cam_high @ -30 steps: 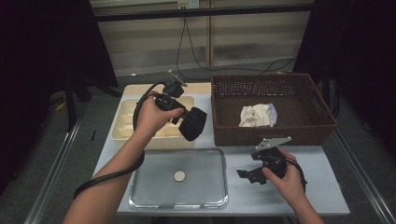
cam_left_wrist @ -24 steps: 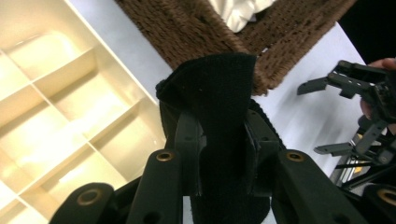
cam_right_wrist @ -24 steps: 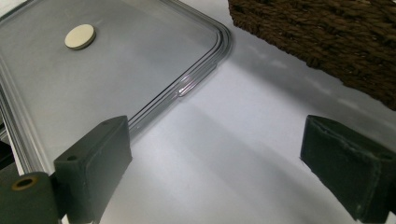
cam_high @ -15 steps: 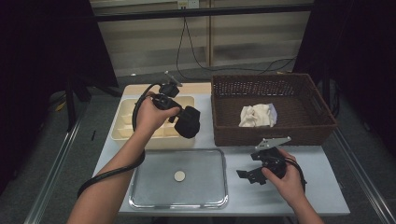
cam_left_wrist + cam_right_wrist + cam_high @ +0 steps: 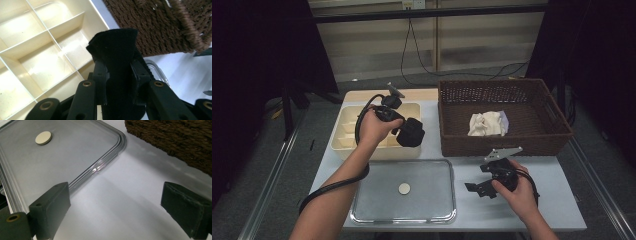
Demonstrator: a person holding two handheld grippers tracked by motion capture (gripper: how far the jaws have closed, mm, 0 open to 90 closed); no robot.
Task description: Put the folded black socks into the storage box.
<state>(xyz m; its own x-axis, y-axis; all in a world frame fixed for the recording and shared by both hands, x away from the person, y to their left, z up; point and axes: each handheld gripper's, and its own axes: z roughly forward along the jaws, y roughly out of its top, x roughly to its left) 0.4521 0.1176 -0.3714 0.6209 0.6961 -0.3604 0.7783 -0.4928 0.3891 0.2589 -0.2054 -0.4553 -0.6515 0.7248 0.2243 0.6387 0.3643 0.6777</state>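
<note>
The wicker basket (image 5: 504,117) at the surface's far right held a white cloth (image 5: 486,124); the steel tray (image 5: 362,210) at the near edge held a small disc (image 5: 404,188). The left gripper view showed the left gripper (image 5: 117,75) with its fingers clamped on a black cloth (image 5: 116,50) over the divided cream box (image 5: 343,131). The right gripper (image 5: 115,205) had its fingers spread wide, holding nothing.

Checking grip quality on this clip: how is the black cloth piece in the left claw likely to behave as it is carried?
The black cloth piece is probably soft: its top edge curls above the left claw. It looks light. Its felt-like surface suggests it should not slip, and it may slump in the divided tray.
</note>
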